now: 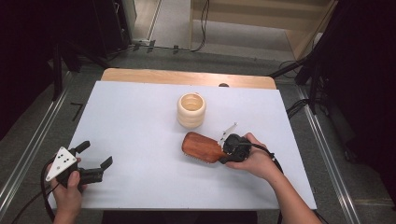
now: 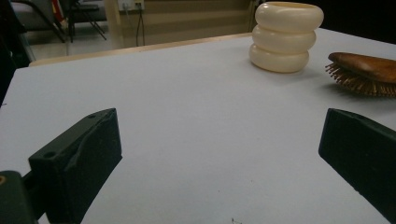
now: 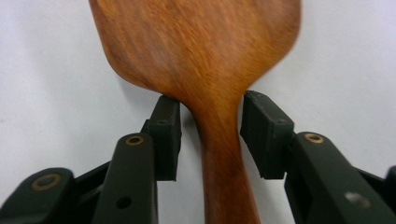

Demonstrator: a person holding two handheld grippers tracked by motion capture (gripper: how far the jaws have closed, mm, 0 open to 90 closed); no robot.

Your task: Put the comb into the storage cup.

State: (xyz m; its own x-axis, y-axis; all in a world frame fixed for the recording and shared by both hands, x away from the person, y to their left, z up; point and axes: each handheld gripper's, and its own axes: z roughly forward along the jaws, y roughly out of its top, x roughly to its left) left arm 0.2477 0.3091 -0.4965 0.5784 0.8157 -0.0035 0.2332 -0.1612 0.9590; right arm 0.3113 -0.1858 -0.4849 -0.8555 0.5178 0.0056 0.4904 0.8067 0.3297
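A wooden hairbrush (image 1: 202,147) lies bristles down on the white table (image 1: 135,126), right of centre, with its handle pointing toward the person's right hand. My right gripper (image 1: 224,150) reaches over that handle. In the right gripper view its jaws flank the neck of the hairbrush (image 3: 201,46), where handle meets head. The right gripper (image 3: 210,116) shows a thin gap at one pad, and the other pad sits right at the wood. My left gripper (image 1: 97,154) rests at the front left, and in its own view the left gripper (image 2: 219,144) is wide open with nothing between the jaws.
A cream ribbed cup (image 1: 191,110) stands upright behind the brush, near the table's middle back. In the left gripper view the cup (image 2: 286,37) is seen beside the brush's bristles (image 2: 359,84). A wooden strip (image 1: 187,77) edges the far side. Dark stands and cables surround the table.
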